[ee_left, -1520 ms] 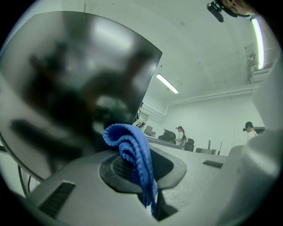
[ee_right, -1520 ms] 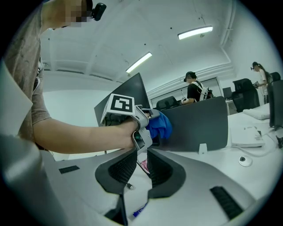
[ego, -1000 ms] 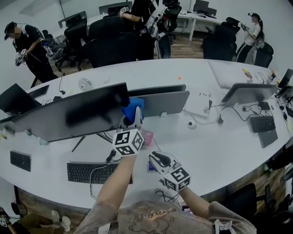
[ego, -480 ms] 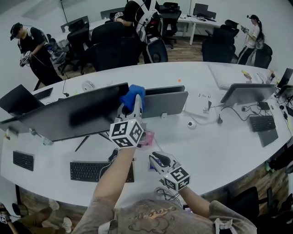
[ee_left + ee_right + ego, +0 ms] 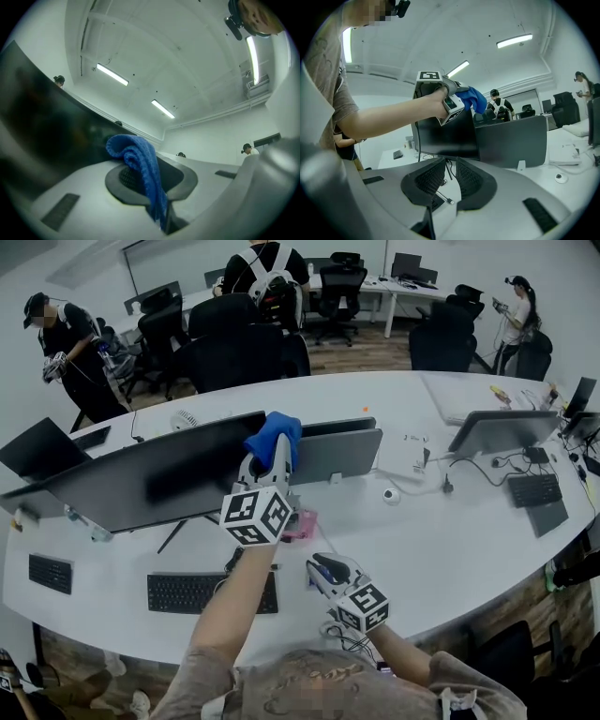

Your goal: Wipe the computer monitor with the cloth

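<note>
Closest in, the right hand-held gripper (image 5: 319, 566) hangs low over the front of the surface (image 5: 450, 540), just off the right end of a black keyboard (image 5: 187, 592). Its own view shows the jaws a little apart with nothing between them, only a bit of cable on the surface beyond. Just past that, the left arm reaches forward and up, and the left hand-held gripper (image 5: 270, 465) is clamped on the blue cloth (image 5: 274, 435). In its own view the cloth is pinched between the pads, with the free end bunched up and flopping over the top. There's something small and pink (image 5: 302, 524) on the surface right beside that gripper's marker cube, can't tell what it is. The cloth sits up at the top right corner of the big dark monitor (image 5: 141, 479), right at the edge. It looks like it's touching, but I can't say for sure. The screen is off. A second monitor (image 5: 333, 451) stands back to back with it, just behind, showing its grey rear. Further right on the surface there's another monitor (image 5: 502, 432) with its own keyboard. Beyond the surface is a row of black office chairs (image 5: 234, 352), and way back a few people stand around, one at far left (image 5: 66, 343) and one at far right (image 5: 517, 310).
</note>
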Available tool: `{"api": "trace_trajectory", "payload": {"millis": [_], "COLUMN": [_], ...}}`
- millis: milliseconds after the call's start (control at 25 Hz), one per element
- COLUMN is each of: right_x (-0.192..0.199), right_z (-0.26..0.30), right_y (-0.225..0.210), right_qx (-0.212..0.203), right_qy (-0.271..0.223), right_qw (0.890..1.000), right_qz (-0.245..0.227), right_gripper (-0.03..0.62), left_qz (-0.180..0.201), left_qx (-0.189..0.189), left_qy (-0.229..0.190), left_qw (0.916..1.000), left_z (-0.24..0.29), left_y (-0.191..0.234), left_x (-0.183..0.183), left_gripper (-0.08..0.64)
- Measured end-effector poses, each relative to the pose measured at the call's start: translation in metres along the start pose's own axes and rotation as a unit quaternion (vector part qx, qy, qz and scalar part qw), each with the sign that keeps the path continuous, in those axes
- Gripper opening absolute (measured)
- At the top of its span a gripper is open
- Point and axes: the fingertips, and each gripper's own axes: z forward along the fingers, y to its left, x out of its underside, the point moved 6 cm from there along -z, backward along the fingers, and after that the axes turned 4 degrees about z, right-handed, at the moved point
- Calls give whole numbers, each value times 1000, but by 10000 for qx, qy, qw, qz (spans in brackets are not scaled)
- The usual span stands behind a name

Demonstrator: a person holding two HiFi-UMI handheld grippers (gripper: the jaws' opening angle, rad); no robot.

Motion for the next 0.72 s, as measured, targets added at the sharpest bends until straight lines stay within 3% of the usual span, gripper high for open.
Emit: {"api": "trace_trajectory", "payload": {"millis": [360, 520, 720], "right_x": [4, 3, 2], "right_z": [6, 17, 40], "right_y": [22, 40, 69], "right_qx": [29, -91, -270], "right_qy": [-36, -59, -2], "right_qw": [10000, 9999, 9994], "right_qz": [-71, -130, -214], "right_gripper": [67, 67, 67], "left_qz": [122, 138, 450], "left_qx": [260, 160, -36], "left_qy": [-53, 35, 252], "left_qw": [9996, 9998, 9987], "left_z": [-60, -101, -161], "left_y": [5, 28, 63], "left_x": [-12, -17, -21], "left_gripper": [49, 49, 49]}}
